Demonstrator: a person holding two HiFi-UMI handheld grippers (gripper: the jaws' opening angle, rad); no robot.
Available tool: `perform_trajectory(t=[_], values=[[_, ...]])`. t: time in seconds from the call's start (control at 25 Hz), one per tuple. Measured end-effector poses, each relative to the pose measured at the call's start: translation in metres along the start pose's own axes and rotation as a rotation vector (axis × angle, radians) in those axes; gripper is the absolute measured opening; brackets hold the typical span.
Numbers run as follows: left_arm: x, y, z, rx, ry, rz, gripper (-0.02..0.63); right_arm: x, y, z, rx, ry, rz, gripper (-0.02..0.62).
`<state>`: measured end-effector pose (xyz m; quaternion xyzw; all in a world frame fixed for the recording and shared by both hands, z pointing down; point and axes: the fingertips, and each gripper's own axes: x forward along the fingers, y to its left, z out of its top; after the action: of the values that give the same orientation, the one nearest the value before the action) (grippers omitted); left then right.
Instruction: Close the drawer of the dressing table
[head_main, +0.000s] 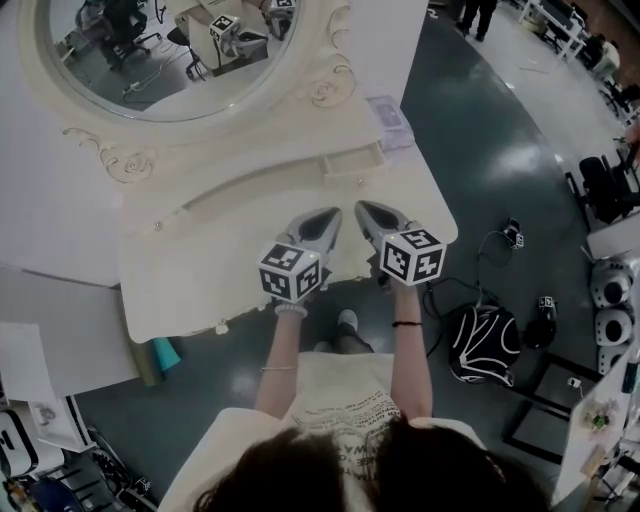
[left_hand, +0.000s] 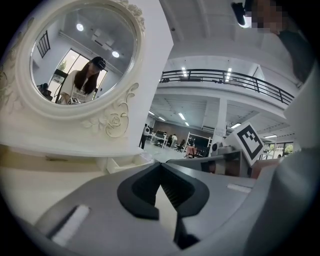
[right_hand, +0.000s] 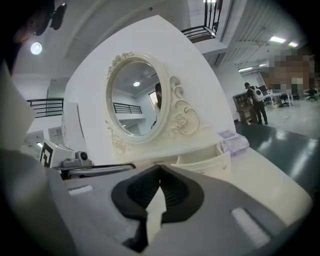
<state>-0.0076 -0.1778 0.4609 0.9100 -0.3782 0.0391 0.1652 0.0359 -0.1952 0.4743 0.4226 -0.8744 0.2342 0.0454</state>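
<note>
The cream dressing table (head_main: 200, 270) carries an oval mirror (head_main: 170, 60). Its small drawer (head_main: 352, 163) stands pulled out under the mirror's right side; it also shows as the drawer (right_hand: 202, 162) ahead in the right gripper view and the drawer (left_hand: 127, 162) to the left in the left gripper view. Side by side over the tabletop's front part, my left gripper (head_main: 330, 215) and right gripper (head_main: 365, 210) both point toward the mirror, short of the drawer. The left gripper (left_hand: 160, 164) is shut with nothing in it. The right gripper (right_hand: 159, 167) is likewise shut and empty.
A small pale box (head_main: 390, 122) sits on the table's right back corner, just right of the drawer. On the floor lie a black-and-white bag (head_main: 483, 345) at the right and a teal roll (head_main: 163, 352) under the table's left front. People stand far off (right_hand: 257, 102).
</note>
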Motion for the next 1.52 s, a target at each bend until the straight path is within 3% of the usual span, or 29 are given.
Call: perform_trajectory(t=[0.76, 1.52], values=[[0.025, 0.016, -0.018, -0.063, 0.031, 0.067, 0.0, 0.024, -0.046, -0.008, 0.047, 0.09, -0.021, 0.003], [0.032, 0.045, -0.037, -0.126, 0.098, 0.034, 0.0, 0.055, -0.058, -0.024, 0.103, 0.161, -0.098, 0.025]])
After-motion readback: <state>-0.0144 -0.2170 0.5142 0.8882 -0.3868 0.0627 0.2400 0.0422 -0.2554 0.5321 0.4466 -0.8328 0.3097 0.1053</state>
